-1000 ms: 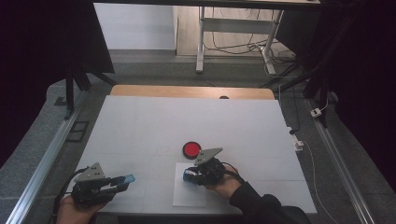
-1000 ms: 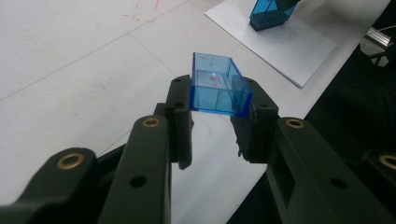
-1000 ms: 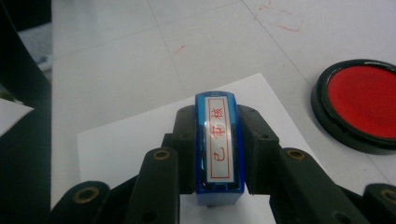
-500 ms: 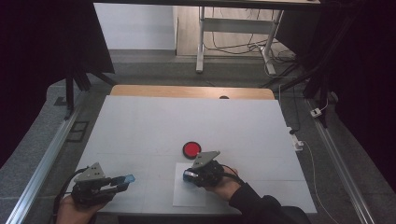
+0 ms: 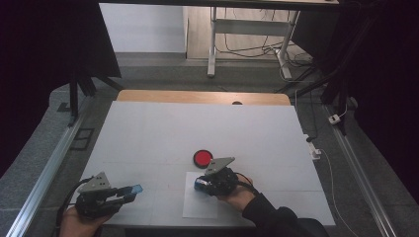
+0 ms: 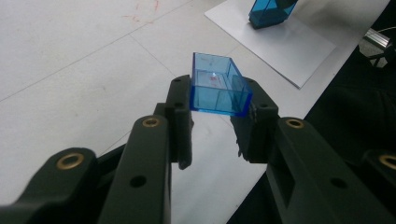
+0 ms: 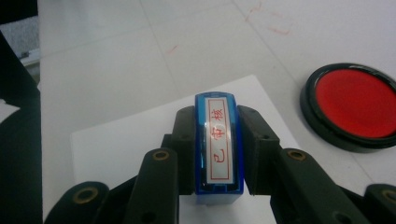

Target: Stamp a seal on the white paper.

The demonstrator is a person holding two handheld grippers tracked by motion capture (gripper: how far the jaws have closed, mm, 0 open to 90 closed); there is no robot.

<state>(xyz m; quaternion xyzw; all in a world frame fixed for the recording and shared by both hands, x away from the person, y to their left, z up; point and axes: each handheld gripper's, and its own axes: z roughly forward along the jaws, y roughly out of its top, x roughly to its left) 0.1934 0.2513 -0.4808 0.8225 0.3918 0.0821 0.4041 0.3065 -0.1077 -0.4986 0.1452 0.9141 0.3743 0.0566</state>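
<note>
My right gripper (image 5: pixel 201 183) is shut on a blue stamp (image 7: pixel 219 149) whose top label carries red characters. The stamp (image 6: pixel 270 11) stands with its lower end on a white sheet of paper (image 5: pixel 199 208) near the table's front edge. Just beyond it lies a round red ink pad (image 5: pixel 202 158) in a black case, also seen in the right gripper view as the ink pad (image 7: pixel 356 103). At the front left, my left gripper (image 5: pixel 129 191) is shut on a clear blue stamp cap (image 6: pixel 217 85), held just above the table with its hollow side facing away.
The white table top (image 5: pixel 197 123) has a wooden strip along its far edge. Metal rails run along both sides. Faint red marks (image 7: pixel 275 25) stain the surface beyond the paper. A desk frame and cables stand on the floor behind.
</note>
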